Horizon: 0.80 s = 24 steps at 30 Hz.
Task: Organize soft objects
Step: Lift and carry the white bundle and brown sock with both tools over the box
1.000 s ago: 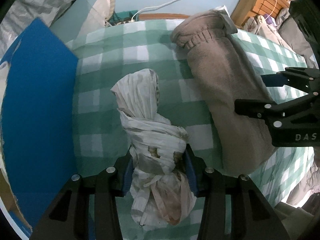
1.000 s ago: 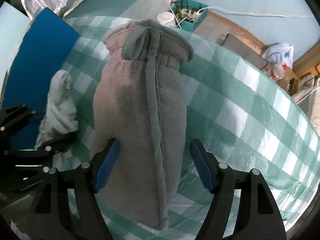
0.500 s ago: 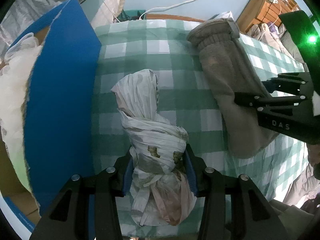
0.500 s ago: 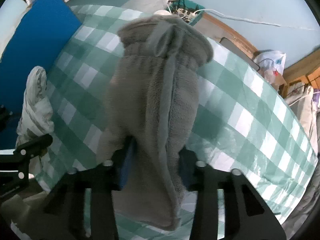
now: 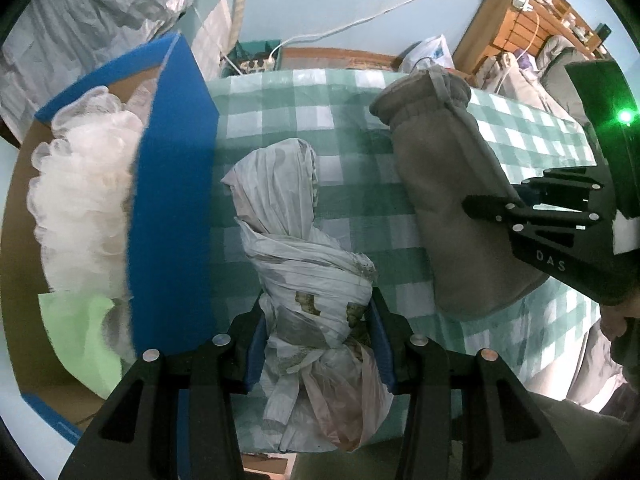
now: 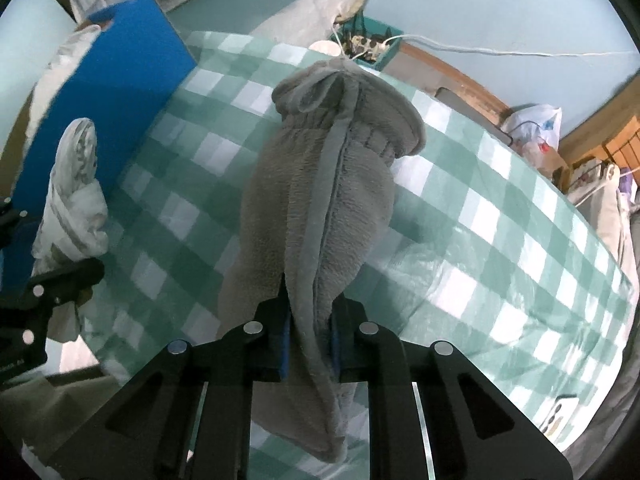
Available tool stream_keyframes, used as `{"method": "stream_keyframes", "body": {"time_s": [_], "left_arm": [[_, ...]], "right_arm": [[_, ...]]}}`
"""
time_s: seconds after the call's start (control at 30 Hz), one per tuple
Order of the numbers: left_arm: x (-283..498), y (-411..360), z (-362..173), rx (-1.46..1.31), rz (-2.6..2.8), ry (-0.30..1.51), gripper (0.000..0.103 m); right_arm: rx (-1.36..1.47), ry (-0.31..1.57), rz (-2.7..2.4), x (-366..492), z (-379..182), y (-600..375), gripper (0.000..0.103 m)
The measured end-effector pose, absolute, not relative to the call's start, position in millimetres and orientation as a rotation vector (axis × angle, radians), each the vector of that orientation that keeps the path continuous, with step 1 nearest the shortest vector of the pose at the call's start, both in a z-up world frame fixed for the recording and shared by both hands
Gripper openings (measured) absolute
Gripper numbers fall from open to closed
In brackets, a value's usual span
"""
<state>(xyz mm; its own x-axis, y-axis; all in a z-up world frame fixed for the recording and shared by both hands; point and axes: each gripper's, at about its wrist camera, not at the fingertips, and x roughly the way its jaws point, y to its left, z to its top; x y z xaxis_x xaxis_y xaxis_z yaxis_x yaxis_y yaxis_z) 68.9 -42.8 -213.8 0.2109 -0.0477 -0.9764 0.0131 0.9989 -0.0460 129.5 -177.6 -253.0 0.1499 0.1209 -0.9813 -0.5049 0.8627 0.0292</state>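
A knotted white patterned cloth bundle (image 5: 304, 264) hangs above the green checked tablecloth (image 5: 280, 132), with my left gripper (image 5: 318, 344) shut on its lower part. The bundle (image 6: 74, 196) also shows at the left of the right wrist view. A grey fleece pouch (image 6: 320, 208) with an elastic cuff is pinched between the blue pads of my right gripper (image 6: 308, 344), which is shut on it and holds it off the tablecloth (image 6: 500, 240). In the left wrist view the pouch (image 5: 452, 208) and the right gripper (image 5: 532, 208) are at the right.
A blue cardboard box (image 5: 172, 200) stands at the table's left edge, holding a white frilly fabric (image 5: 84, 184) and a green sheet (image 5: 80, 332). The box (image 6: 116, 92) also shows in the right wrist view. Cables, a teal basket (image 6: 364, 46) and wooden furniture (image 5: 516, 20) lie beyond the table.
My right gripper closed on the grey pouch and lifted it. Both grippers rose with their loads, and the open blue box with the white fabric came into view at the left.
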Motion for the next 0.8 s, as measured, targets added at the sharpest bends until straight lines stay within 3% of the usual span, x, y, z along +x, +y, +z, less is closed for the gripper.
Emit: {"method": "stream_keyframes", "body": {"time_s": [0.8], "left_arm": [[35, -10, -153, -0.041, -0.061, 1.268, 0.046]], "right_arm": [[-0.181, 1.231, 0.437, 98, -172, -159, 0.013]]}}
